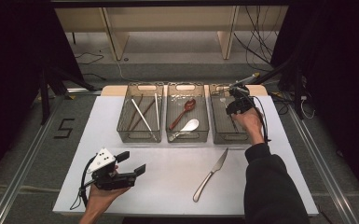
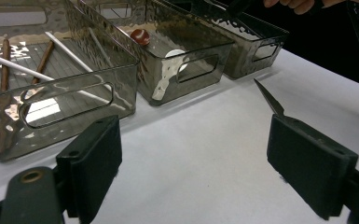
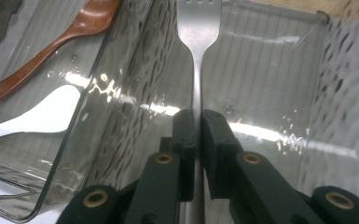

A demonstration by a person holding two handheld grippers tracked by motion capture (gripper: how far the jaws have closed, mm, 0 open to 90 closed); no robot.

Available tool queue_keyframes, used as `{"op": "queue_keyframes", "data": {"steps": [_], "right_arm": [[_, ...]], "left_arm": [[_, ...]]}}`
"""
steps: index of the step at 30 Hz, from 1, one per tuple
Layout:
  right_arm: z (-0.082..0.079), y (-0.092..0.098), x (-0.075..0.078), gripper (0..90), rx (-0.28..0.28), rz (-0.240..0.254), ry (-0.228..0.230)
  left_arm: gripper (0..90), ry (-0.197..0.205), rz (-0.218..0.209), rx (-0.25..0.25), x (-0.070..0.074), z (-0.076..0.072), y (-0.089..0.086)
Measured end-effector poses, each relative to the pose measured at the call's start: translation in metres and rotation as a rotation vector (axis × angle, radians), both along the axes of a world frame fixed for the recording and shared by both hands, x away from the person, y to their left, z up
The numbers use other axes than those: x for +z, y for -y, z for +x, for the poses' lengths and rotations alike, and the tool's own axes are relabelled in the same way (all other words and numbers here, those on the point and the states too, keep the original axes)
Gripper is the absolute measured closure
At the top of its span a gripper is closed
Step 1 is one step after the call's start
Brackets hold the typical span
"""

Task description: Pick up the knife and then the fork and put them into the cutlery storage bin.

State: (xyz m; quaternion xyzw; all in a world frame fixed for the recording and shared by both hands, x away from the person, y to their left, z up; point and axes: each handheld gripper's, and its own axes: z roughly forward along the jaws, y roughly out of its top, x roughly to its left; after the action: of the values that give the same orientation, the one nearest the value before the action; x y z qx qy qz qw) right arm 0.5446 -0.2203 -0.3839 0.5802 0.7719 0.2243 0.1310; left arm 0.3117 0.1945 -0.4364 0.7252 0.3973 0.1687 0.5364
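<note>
My right gripper (image 3: 198, 122) is shut on the handle of a steel fork (image 3: 197, 28), whose head points ahead over the floor of the right-hand grey basket (image 3: 279, 88). From above, that gripper (image 1: 237, 103) hangs inside the right basket (image 1: 217, 133). Low over the table's near left, my left gripper (image 1: 133, 163) is open with nothing between its jaws. Its own view has the wide-apart gripper (image 2: 193, 158) facing the baskets. A steel knife (image 1: 211, 174) lies on the white table (image 1: 168, 186) in front of the right basket, its tip (image 2: 266, 95) showing past one jaw.
Three grey baskets stand in a row at the back. The left basket (image 1: 121, 126) holds white and brown chopsticks (image 1: 142, 114). The middle basket (image 1: 186, 136) holds a wooden spoon (image 1: 183, 112) and a white spoon (image 1: 189, 125). Dark floor and cables surround the table.
</note>
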Motion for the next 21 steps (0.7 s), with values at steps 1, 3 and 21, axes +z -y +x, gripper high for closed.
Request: {"op": "queue_keyframes", "data": {"steps": [1,3,21], "right_arm": [[0.000,0.000,-0.001,84.5,0.002,-0.003,0.000],[0.001,-0.002,-0.002,84.5,-0.004,0.002,-0.004],[-0.005,-0.010,-0.006,63.6,0.063,0.075,-0.029]], "left_arm": [[17.5,0.000,0.000,0.000,0.000,0.000,0.000],[17.5,0.000,-0.002,0.000,0.000,0.000,0.001],[17.5,-0.002,0.005,-0.003,0.000,0.000,0.000]]}}
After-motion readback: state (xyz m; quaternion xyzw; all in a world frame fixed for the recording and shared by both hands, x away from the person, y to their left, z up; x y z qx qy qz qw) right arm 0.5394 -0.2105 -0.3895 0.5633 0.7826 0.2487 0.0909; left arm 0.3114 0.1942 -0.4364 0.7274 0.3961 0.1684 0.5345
